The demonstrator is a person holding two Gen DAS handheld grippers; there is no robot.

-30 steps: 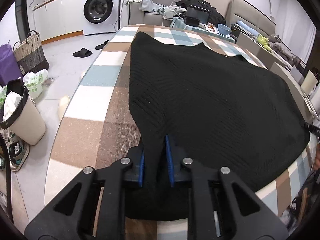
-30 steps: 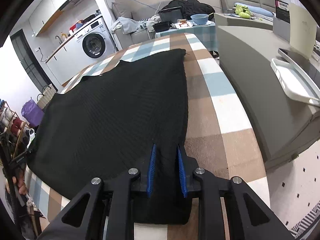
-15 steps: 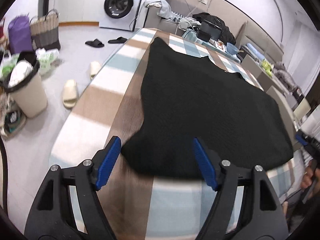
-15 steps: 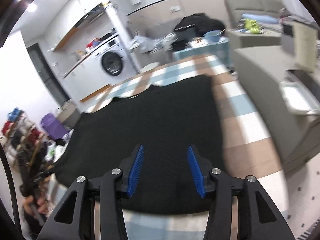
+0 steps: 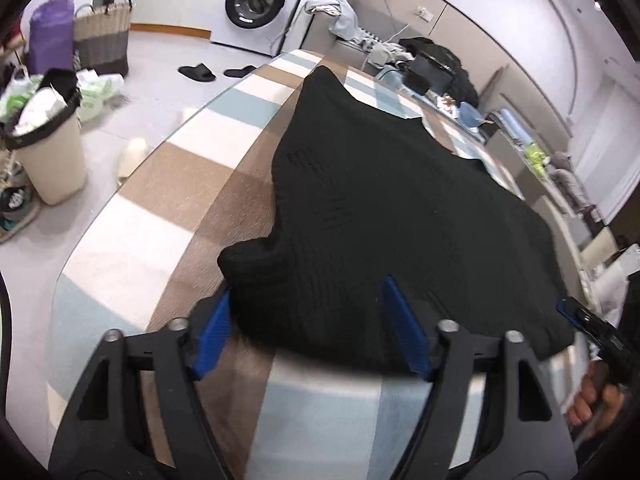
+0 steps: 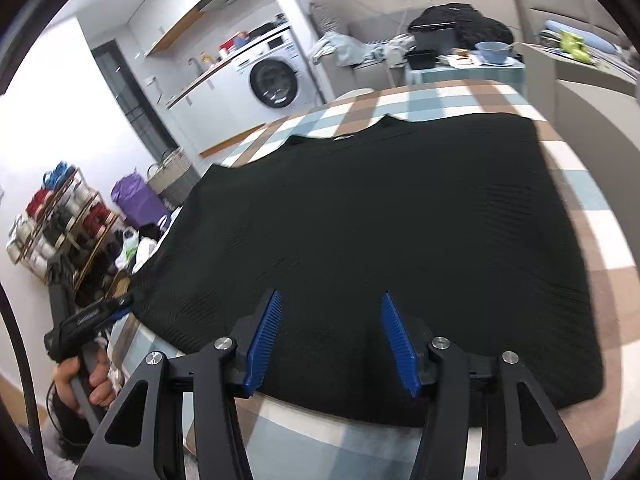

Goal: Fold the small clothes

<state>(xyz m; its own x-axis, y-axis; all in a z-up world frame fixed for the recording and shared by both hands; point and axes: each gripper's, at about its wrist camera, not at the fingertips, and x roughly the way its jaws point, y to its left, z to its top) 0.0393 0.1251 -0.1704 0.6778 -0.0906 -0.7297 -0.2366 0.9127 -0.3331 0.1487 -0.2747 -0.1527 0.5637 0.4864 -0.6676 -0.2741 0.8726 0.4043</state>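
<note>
Black knit garment spread flat on a checked table, both grippers released above its near edge.

The table — covered in brown, white and pale-blue checks — carries the black garment across most of its top, lying flat, with one small corner bunched up at the near left (seen from the left wrist camera). The left gripper hangs over that near-left edge with its blue-padded jaws spread wide, gripping nothing; the right gripper is over the near edge further right, jaws likewise apart and empty. Each hand shows at the edge of the other camera's view. Far off stand a washing machine, a wicker basket and a bin on the floor to the left.
</note>
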